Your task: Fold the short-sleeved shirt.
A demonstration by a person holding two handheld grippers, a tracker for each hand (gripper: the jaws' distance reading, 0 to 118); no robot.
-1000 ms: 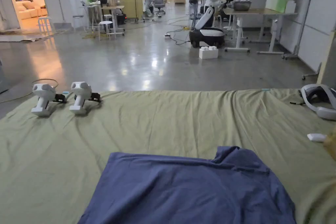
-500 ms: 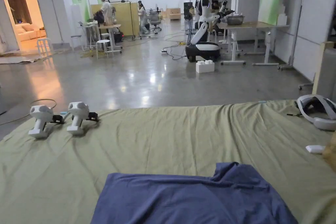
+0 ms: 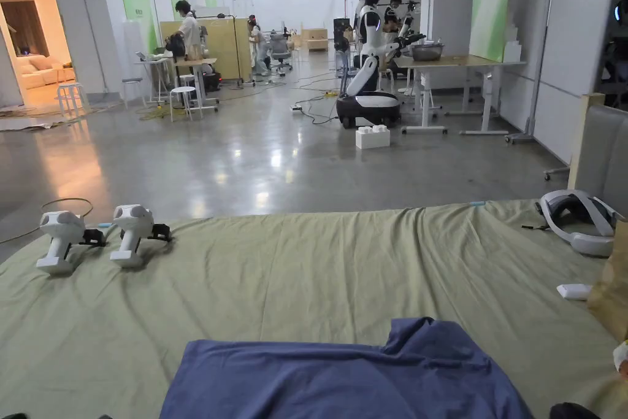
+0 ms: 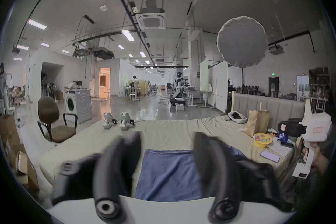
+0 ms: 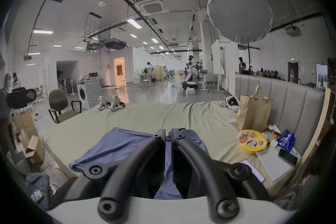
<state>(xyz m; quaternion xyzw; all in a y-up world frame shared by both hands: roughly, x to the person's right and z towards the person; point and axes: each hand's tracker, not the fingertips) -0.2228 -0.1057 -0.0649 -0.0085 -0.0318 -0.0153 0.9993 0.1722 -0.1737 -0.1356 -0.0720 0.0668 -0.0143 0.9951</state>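
One blue shirt (image 3: 343, 377) and two white spare grippers (image 3: 98, 236) are lying on the bed (image 3: 343, 261).

Head view: looking level from the near edge of the bed (image 3: 319, 267), facing across it into the hall; the blue shirt (image 3: 343, 377) is lying close at the bottom edge.

Left gripper view: fisheye, riding low over the shirt (image 4: 169, 173), facing the same way, its own fingers (image 4: 118, 164) showing blurred and spread in the foreground.

Right gripper view: fisheye, sitting further right and nearer the headboard (image 5: 272, 97), its fingers (image 5: 151, 151) nearly meeting.

All three are sharing the shirt, the bed and the two spare white grippers (image 3: 98, 239) at its far left edge.
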